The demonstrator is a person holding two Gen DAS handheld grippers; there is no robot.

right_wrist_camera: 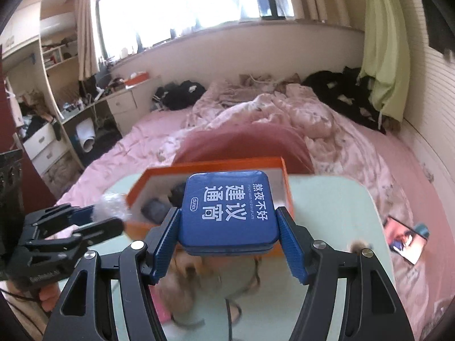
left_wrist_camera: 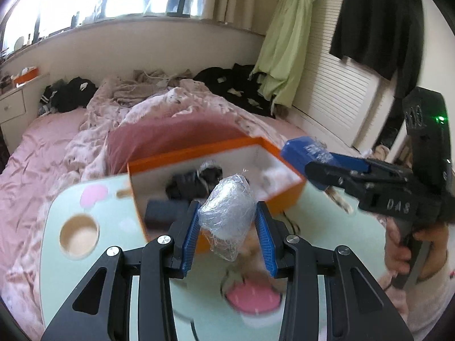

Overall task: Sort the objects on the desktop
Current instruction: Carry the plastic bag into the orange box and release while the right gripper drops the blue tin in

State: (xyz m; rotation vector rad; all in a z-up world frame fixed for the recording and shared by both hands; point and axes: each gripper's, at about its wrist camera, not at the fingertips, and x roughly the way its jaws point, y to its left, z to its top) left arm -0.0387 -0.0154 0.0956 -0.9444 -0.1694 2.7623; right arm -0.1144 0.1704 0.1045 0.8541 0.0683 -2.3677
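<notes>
My left gripper (left_wrist_camera: 227,221) is shut on a plastic-wrapped roll (left_wrist_camera: 227,213) and holds it above the near edge of an orange box (left_wrist_camera: 287,196) on the pale green table (left_wrist_camera: 113,227). The box holds dark items (left_wrist_camera: 187,187). My right gripper (right_wrist_camera: 229,227) is shut on a blue tin (right_wrist_camera: 229,210) with white lettering, held over the same orange box (right_wrist_camera: 216,167). The right gripper with the tin (left_wrist_camera: 307,153) shows at the right of the left wrist view. The left gripper (right_wrist_camera: 85,221) shows at the left of the right wrist view.
A pink round object (left_wrist_camera: 253,298) and a blurred furry thing (right_wrist_camera: 193,272) lie on the table below the grippers. A phone (right_wrist_camera: 406,238) lies on the pink bed (right_wrist_camera: 384,170) to the right. A round cup hole (left_wrist_camera: 79,234) sits in the table's left side.
</notes>
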